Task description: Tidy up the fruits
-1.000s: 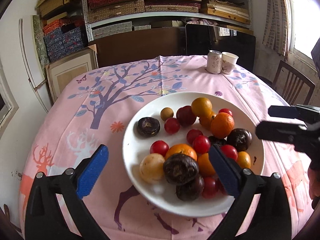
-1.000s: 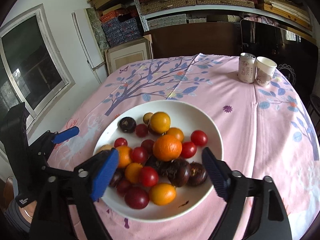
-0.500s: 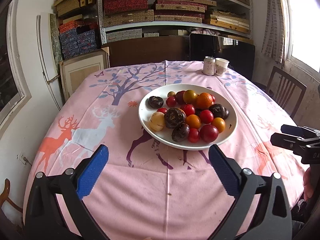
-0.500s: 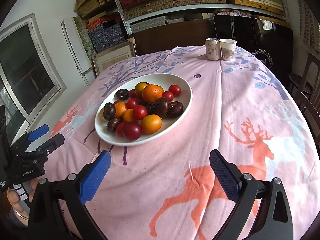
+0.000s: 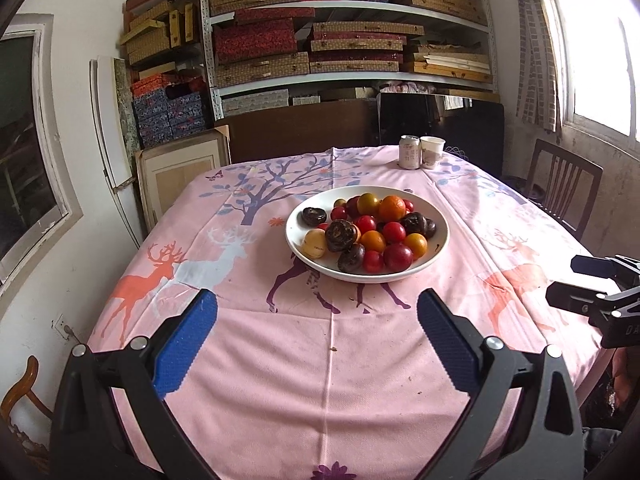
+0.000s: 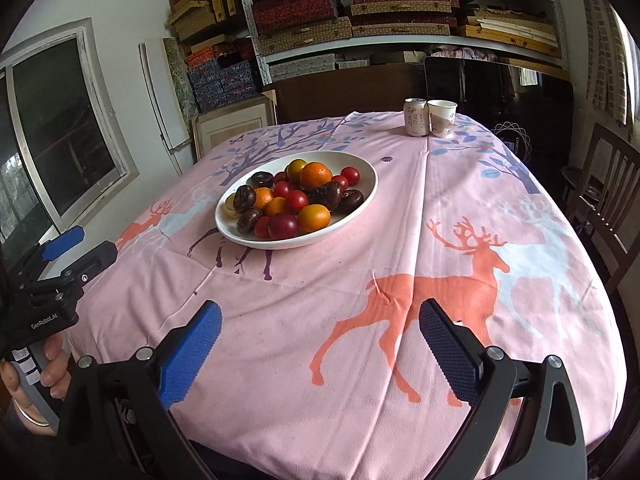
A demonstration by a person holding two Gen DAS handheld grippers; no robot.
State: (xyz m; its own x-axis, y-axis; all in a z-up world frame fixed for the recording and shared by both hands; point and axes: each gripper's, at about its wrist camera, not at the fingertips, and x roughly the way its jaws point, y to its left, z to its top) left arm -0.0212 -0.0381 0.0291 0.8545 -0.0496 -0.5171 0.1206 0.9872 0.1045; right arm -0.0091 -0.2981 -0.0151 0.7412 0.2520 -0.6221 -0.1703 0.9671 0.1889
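Black jaws, blue textured pads (image 5: 184,344)

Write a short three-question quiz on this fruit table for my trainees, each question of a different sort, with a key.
1. True or false: the left gripper is shut on a fruit.
2. Multiple choice: where does the drink can stand? A. inside the white plate B. beside the paper cup at the far side of the table C. on the near edge of the tablecloth
3. Fill the gap: the right gripper is open and holds ____.

Key
1. False: it is open and empty, back from the plate.
2. B
3. nothing
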